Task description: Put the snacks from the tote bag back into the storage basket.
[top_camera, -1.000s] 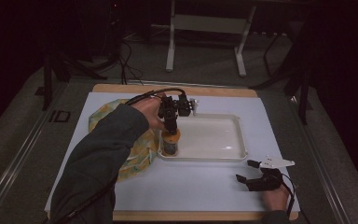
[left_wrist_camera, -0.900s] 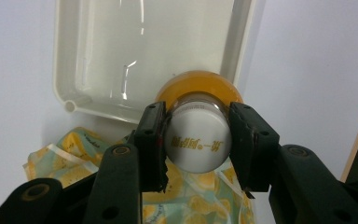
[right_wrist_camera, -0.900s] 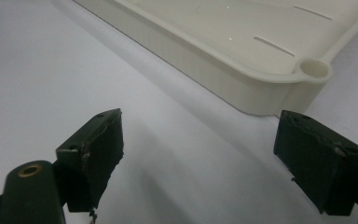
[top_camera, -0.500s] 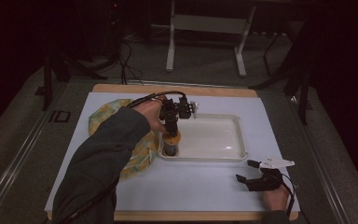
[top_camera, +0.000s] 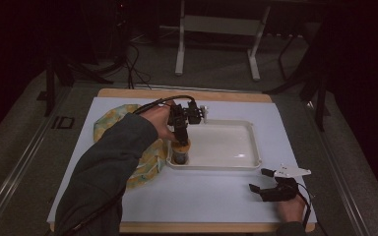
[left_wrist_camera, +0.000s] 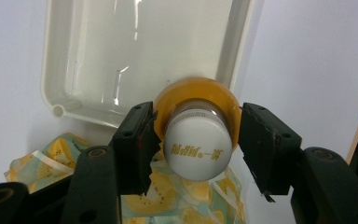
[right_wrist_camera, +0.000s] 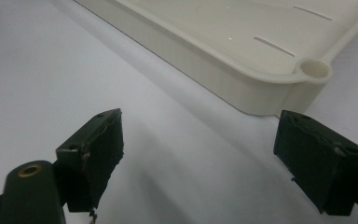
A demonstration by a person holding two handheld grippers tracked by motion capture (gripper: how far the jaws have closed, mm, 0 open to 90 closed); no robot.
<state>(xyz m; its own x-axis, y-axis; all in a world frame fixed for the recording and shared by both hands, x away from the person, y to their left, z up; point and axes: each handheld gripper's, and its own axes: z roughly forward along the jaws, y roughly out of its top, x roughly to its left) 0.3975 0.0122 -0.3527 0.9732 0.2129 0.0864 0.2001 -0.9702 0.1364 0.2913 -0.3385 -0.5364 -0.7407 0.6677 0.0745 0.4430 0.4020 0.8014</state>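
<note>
A small bottle (top_camera: pixel 180 151) with an orange body and a white cap (left_wrist_camera: pixel 196 149) stands upright in the near left corner of the white tray (top_camera: pixel 256 147). My left gripper (top_camera: pixel 180 143) points down over it. Its jaws have just been opening and now stand on either side of the bottle's shoulder (left_wrist_camera: pixel 196 100), with a gap showing on the right side. My right gripper (top_camera: pixel 262 183) rests open on the white mat near the front right. Nothing is between its fingers (right_wrist_camera: pixel 93 154), and the tray's corner (right_wrist_camera: pixel 307 74) lies just ahead of them.
A yellow and green fruit-print cloth (top_camera: pixel 109 120) lies left of the tray, partly under my left forearm, and shows below the bottle as cloth (left_wrist_camera: pixel 177 205). The tray's floor (left_wrist_camera: pixel 98 46) is bare. Dark floor and a stand's legs (top_camera: pixel 179 49) lie beyond the table.
</note>
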